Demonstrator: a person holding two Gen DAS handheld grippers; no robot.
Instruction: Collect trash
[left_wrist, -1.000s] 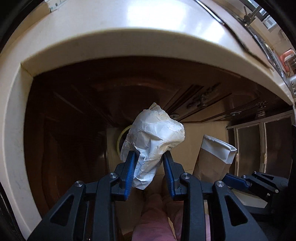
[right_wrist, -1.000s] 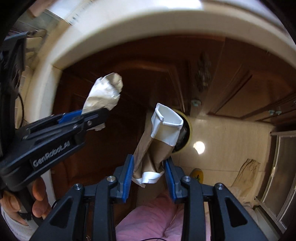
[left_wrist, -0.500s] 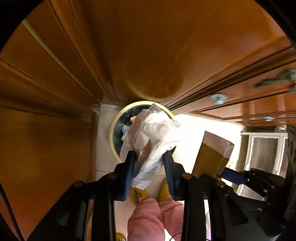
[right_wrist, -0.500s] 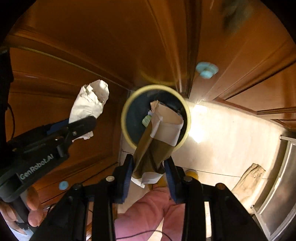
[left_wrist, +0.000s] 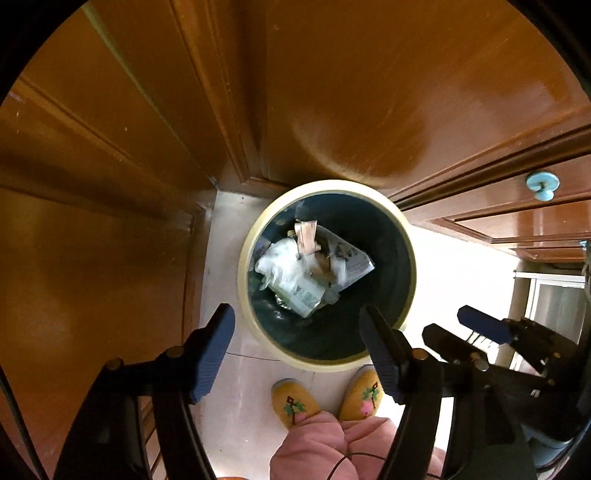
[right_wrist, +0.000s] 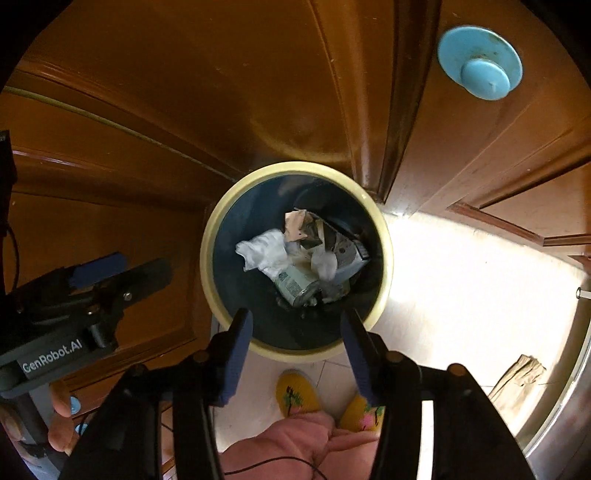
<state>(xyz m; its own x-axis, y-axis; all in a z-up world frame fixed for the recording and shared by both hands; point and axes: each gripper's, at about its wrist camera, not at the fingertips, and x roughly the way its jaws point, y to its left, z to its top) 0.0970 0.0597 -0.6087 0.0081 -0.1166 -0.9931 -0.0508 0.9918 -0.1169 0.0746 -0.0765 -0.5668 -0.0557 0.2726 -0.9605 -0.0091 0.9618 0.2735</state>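
Holding: I keep both tools above the round dark bin with the cream rim (left_wrist: 248, 236), which stands on the pale floor in the corner of the brown wooden cabinets (left_wrist: 110, 166).
Left gripper (left_wrist: 297, 352): the blue fingers are wide apart, and nothing is between them.
Right gripper (right_wrist: 295, 345): also spread wide, with nothing in it.
Trash: the crumpled white paper (right_wrist: 264, 251), a brown-and-white carton (right_wrist: 343, 247) and a can with print (right_wrist: 295, 286) lie together at the bottom of the bin.
Handling: I judge this trash light; the paper is soft and gives under the pads, the carton is half stiff and best taken on its flat sides.
Also near: a beige crumpled bag (right_wrist: 517, 380) lies on the floor, well apart from the bin.
Below me: my yellow slippers (left_wrist: 293, 402).
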